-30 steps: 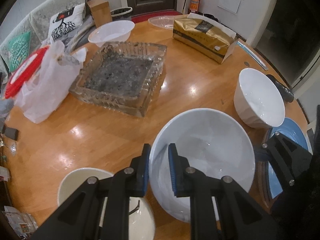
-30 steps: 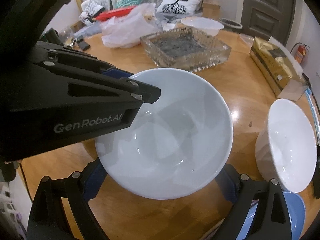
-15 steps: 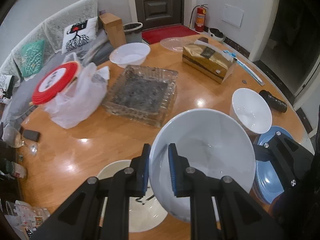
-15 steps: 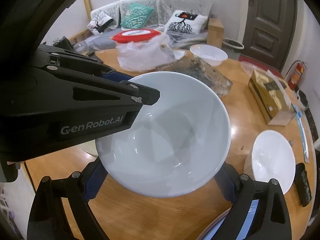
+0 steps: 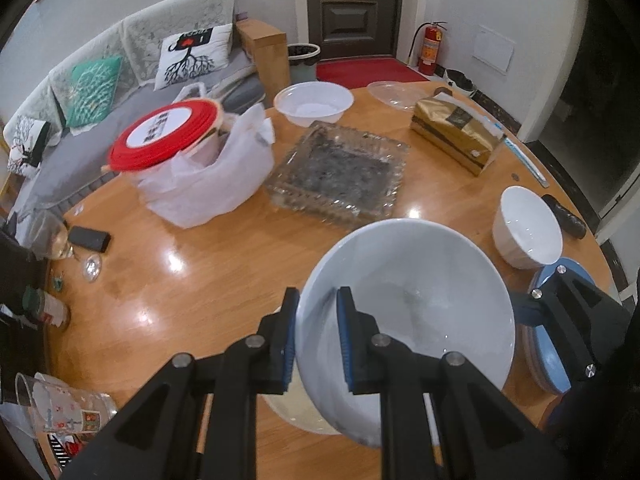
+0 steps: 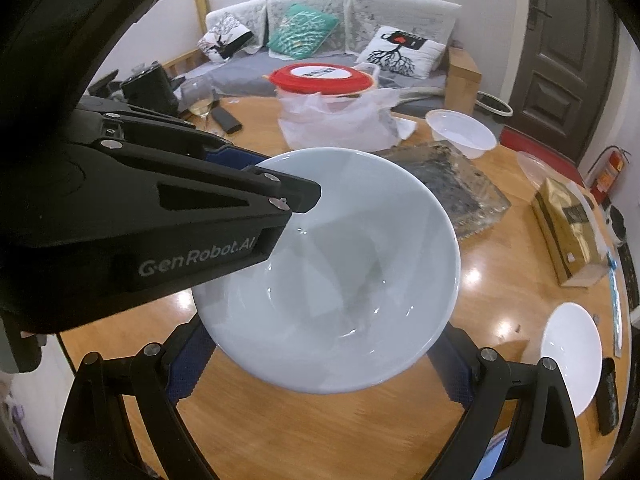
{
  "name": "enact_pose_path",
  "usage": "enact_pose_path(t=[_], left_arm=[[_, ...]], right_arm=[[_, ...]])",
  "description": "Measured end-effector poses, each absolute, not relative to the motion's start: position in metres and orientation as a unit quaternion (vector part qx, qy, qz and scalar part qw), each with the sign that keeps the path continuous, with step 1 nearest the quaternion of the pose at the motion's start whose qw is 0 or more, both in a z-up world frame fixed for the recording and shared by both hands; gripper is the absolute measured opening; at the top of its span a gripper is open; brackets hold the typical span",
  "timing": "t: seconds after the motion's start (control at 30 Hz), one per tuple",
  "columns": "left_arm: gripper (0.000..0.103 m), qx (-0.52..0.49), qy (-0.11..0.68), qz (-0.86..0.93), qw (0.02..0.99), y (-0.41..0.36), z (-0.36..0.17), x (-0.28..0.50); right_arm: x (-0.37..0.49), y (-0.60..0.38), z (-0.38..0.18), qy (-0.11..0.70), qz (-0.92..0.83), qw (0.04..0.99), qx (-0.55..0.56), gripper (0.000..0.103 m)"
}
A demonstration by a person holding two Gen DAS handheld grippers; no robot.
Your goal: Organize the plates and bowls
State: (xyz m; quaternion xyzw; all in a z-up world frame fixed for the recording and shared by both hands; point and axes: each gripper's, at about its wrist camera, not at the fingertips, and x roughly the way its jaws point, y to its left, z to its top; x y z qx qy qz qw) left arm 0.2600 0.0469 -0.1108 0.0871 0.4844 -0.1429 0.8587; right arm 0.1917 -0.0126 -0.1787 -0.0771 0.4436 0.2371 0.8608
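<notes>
My left gripper (image 5: 317, 340) is shut on the rim of a large white bowl (image 5: 412, 312) and holds it high above the round wooden table (image 5: 200, 272). The same bowl (image 6: 332, 272) fills the right wrist view, with the left gripper's fingers (image 6: 240, 204) clamped on its left rim. My right gripper (image 6: 316, 364) stands wide open around the bowl's underside, its jaws on either side. A smaller white bowl (image 5: 528, 228) stands at the right, next to a blue plate (image 5: 548, 360). A cream plate (image 5: 296, 412) lies under the held bowl.
A glass tray (image 5: 340, 172), a white bag with a red-lidded tub (image 5: 192, 160), a plastic bowl (image 5: 314, 102), a gold tissue box (image 5: 456, 132), a wine glass (image 5: 56, 236) and a phone (image 5: 89, 238) sit on the table. A sofa lies beyond.
My left gripper has lifted the large white bowl well up from the table; the table objects look smaller and farther. The right gripper rose with it, still open beneath the bowl.
</notes>
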Motion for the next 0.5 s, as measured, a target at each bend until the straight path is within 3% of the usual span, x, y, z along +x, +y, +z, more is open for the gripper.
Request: enact_pose_path(t=[0.5], left_arm=[[0.015, 0.055, 0.513, -0.125, 0.847, 0.09, -0.145, 0.264]], right_arm=[[0.199, 0.026, -0.203, 0.48, 0.257, 0.833, -0.096, 0.093]])
